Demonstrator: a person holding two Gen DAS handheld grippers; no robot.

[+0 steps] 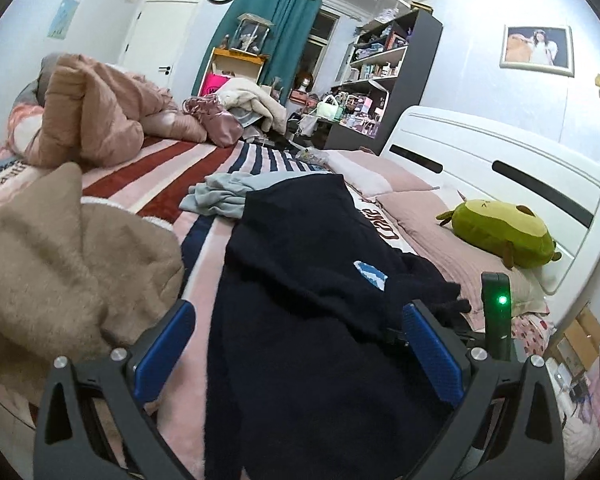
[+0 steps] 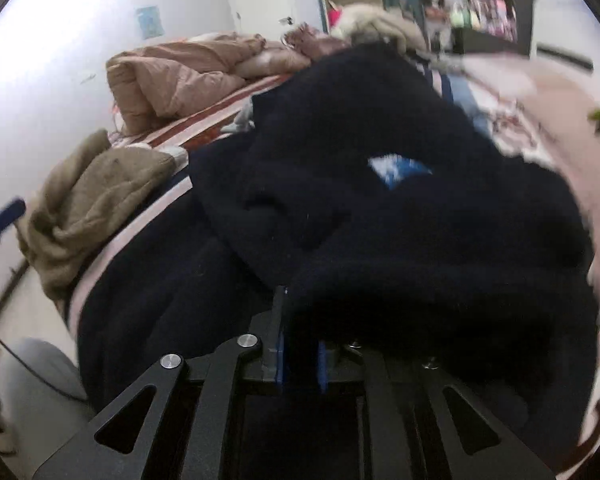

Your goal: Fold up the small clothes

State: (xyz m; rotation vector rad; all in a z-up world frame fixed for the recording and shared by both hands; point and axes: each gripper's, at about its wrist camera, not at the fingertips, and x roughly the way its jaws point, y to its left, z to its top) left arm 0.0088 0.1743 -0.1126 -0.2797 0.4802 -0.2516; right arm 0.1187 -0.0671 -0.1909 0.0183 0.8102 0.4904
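At the far left a tan fleecy blanket lies bunched on the pink striped bedspread, just beside the left gripper, whose blue-padded fingers stand wide apart with nothing between them, the cloth lying under the gap. Across the middle of the bed sprawls the dark navy knitted garment with a small blue-and-white label, rumpled and doubled over itself, its near part running under the left tongs. It looks soft, thick and limp, fairly light, likely to sag and drag more than slide, so a hem or shoulder edge is probably the best hold, not the bulky middle. Beyond it is a crumpled pale blue-grey cloth. Further right, the right gripper is pinched narrow on a fold of the navy garment, lifting that edge in a heap. At the far right a green avocado-shaped plush toy rests on the pillows.
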